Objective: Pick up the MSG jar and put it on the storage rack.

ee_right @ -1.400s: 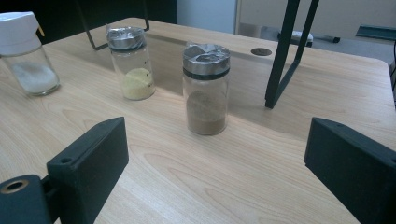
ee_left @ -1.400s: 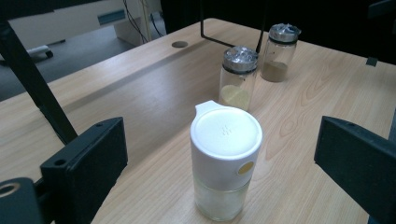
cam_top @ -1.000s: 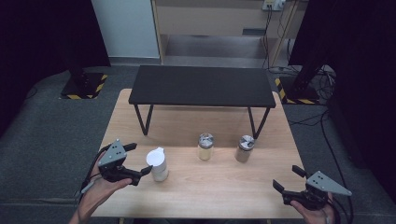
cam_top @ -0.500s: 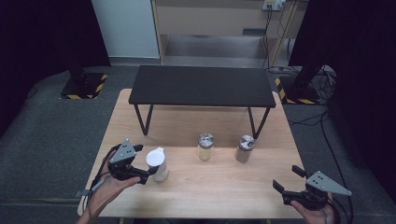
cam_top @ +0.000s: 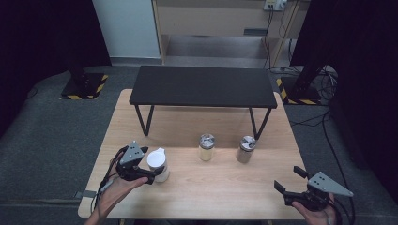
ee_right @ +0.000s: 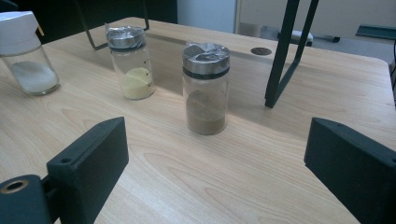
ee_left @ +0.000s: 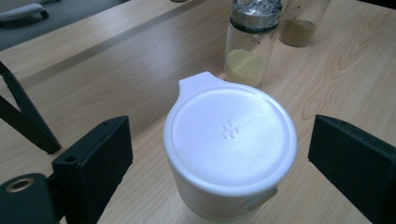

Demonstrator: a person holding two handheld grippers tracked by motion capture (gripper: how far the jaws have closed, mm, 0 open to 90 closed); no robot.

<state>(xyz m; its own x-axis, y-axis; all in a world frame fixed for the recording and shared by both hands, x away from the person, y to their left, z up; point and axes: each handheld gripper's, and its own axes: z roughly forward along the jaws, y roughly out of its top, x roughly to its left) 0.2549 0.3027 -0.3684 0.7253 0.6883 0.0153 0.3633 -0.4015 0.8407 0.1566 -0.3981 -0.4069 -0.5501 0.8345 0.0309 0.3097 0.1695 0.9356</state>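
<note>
White-lidded jar (cam_top: pixel 158 164) sits lower left in the high view, left gripper (cam_top: pixel 149 169) around it, right gripper (cam_top: pixel 289 180) spread lower right. Left gripper view: jaws have just been closing, gaps both sides of the lid (ee_left: pixel 230 135). Right gripper view: jaws wide, brown spice jar (ee_right: pixel 206 88) mid-frame.

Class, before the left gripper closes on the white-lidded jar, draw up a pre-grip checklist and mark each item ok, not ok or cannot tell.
1. White-lidded jar between the jaws of the left gripper, which have just been closing: ok.
2. Pads touching the jar: not ok, gaps on both sides.
3. Jar upright on the table: ok.
4. Yellow-powder jar clear of the grip: ok.
5. Right gripper open, holding nothing: ok.
6. Lid firmly closed: cannot tell.
</note>
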